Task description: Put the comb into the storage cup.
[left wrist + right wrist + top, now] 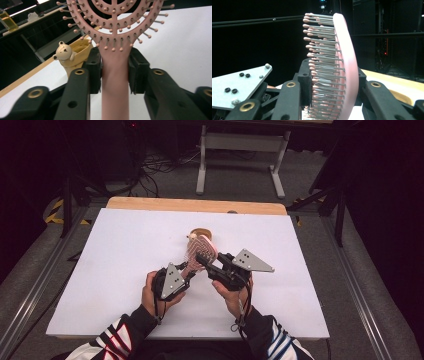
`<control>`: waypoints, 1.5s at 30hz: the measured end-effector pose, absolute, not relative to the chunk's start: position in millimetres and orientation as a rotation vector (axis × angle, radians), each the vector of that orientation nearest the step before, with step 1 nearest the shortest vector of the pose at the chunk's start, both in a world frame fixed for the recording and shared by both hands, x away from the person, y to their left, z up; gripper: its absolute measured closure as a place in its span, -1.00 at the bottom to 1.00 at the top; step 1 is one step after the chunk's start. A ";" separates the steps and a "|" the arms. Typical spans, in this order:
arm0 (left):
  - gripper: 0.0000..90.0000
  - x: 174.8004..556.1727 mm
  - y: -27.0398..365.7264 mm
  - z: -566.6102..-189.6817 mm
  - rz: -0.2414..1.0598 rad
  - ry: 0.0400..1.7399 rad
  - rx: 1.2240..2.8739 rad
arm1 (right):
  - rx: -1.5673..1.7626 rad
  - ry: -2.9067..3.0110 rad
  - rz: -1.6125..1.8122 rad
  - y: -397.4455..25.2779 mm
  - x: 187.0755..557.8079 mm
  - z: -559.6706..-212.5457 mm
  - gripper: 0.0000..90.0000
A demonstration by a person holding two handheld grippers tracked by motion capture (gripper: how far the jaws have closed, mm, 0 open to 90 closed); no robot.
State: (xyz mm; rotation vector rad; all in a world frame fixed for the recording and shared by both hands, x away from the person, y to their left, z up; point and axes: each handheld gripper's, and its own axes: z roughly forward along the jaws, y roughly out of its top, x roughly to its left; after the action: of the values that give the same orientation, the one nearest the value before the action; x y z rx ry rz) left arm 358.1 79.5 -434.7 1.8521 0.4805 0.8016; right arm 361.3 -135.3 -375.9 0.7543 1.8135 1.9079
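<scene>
A pink hairbrush (199, 251) with metal, ball-tipped bristles is held above the white table between both grippers. My left gripper (188, 269) is shut on its handle (115, 82), and the round head (115, 17) rises just beyond the jaws. My right gripper (204, 259) is shut on the head (348, 62), seen edge-on: one jaw presses the bristle tips, the other the smooth back. Just behind the brush stands a small yellow cup (202, 232) with a bear figure (63, 51) on its rim.
The white table top (120, 270) stretches wide on both sides, with a wooden strip (195, 205) along its far edge. A metal table frame (242, 150) and cables stand on the dark floor beyond. The left gripper's grey plate (239, 85) sits close beside my right jaws.
</scene>
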 end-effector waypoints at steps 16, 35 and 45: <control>-0.28 364.8 94.5 -438.1 0.653 0.483 1.898 | 0.712 1.732 1.845 -158.7 359.6 -363.2 0.43; -0.63 367.8 143.4 -424.1 0.635 0.445 1.868 | 0.684 1.658 1.794 -182.7 357.1 -352.6 0.43; -0.69 366.6 161.5 -428.0 0.623 0.458 1.867 | 0.677 1.618 1.783 -193.9 356.9 -346.0 0.43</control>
State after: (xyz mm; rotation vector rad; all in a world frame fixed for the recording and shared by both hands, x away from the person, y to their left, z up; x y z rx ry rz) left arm 366.6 161.5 -428.0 1.8669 0.4585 0.6226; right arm 356.9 -193.9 -346.0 0.6768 1.6185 1.7827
